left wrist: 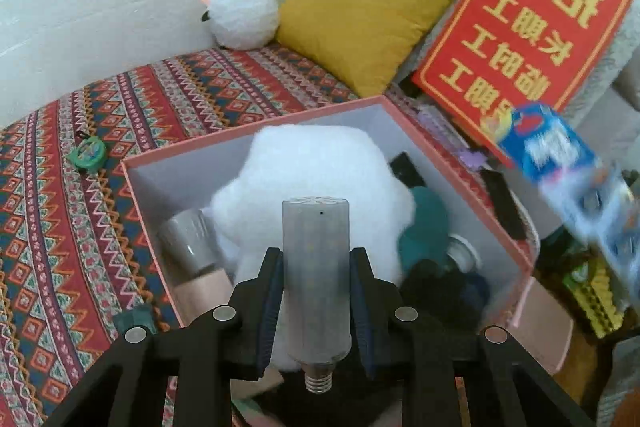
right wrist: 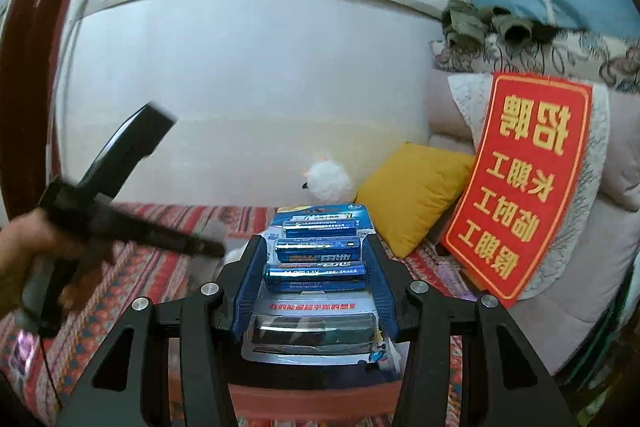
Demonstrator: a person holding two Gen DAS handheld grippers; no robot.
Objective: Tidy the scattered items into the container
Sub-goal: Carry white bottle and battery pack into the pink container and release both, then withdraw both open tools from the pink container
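While the left gripper [left wrist: 316, 291] pinches a grey bulb [left wrist: 316, 279] above the nearly full pink box [left wrist: 256, 143] on the patterned bedspread [left wrist: 80, 187], the right gripper [right wrist: 316, 283] clamps a battery pack [right wrist: 318, 259], and both likely need lowering and releasing inside.

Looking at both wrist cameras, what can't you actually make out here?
- Left wrist view: the battery pack is motion-blurred, its print unreadable.
- Left wrist view: the white fluff covers much of the pink box, hiding what lies beneath.
- Right wrist view: the left gripper is blurred; its jaws can't be judged there.
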